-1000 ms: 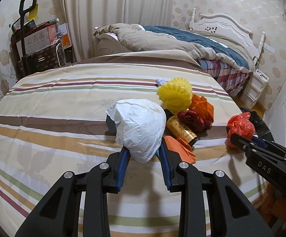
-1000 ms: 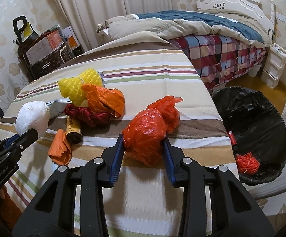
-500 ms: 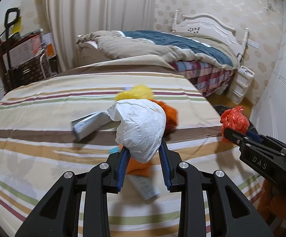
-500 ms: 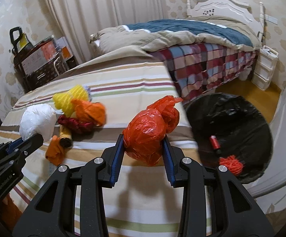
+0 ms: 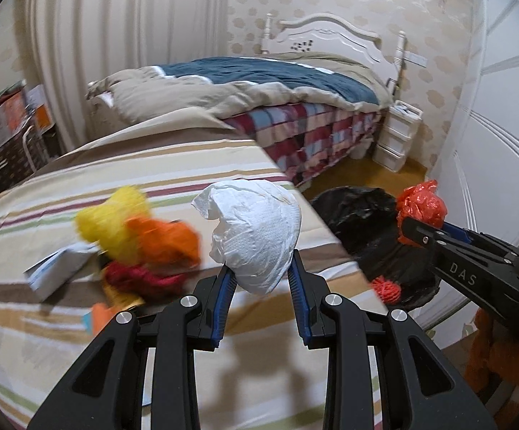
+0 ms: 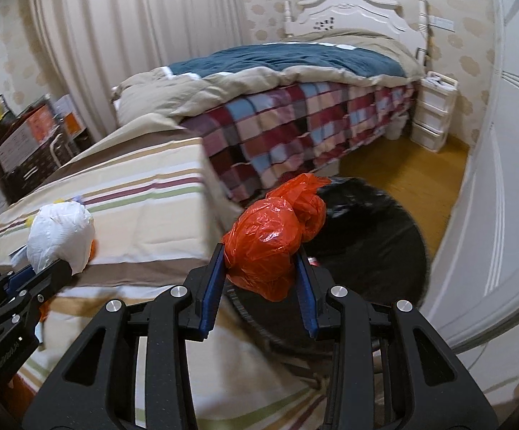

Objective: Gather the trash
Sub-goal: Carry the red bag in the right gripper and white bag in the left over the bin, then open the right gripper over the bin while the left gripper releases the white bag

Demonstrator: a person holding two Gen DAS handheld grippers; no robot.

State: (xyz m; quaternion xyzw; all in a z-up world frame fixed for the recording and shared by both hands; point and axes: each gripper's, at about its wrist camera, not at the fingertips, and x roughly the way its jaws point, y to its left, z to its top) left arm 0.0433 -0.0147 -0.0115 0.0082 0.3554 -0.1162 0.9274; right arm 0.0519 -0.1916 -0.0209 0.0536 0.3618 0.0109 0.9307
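Observation:
My left gripper [image 5: 261, 279] is shut on a crumpled white paper ball [image 5: 256, 233], held above the striped bedspread [image 5: 152, 168]; the ball also shows in the right wrist view [image 6: 60, 234]. My right gripper [image 6: 259, 268] is shut on a crumpled red plastic bag [image 6: 274, 236], held at the bed's right edge in front of the black-lined trash bin [image 6: 377, 236]. In the left wrist view the red bag [image 5: 420, 208] hangs over the bin [image 5: 360, 222]. A red net ball [image 5: 388, 288] lies in the bin.
On the bedspread left of my left gripper lie a yellow net [image 5: 116, 218], an orange wad [image 5: 166, 240], a dark red wad [image 5: 141, 276] and a grey packet [image 5: 58, 265]. A second bed with a plaid cover [image 6: 295, 125], a white drawer unit [image 6: 435, 114] and a white door [image 6: 510, 179] border the floor.
Both grippers have lifted and swung to the right with their loads. The red bag has gone from over the bedspread to the bin's edge. The remaining trash pile has slid to the left of view.

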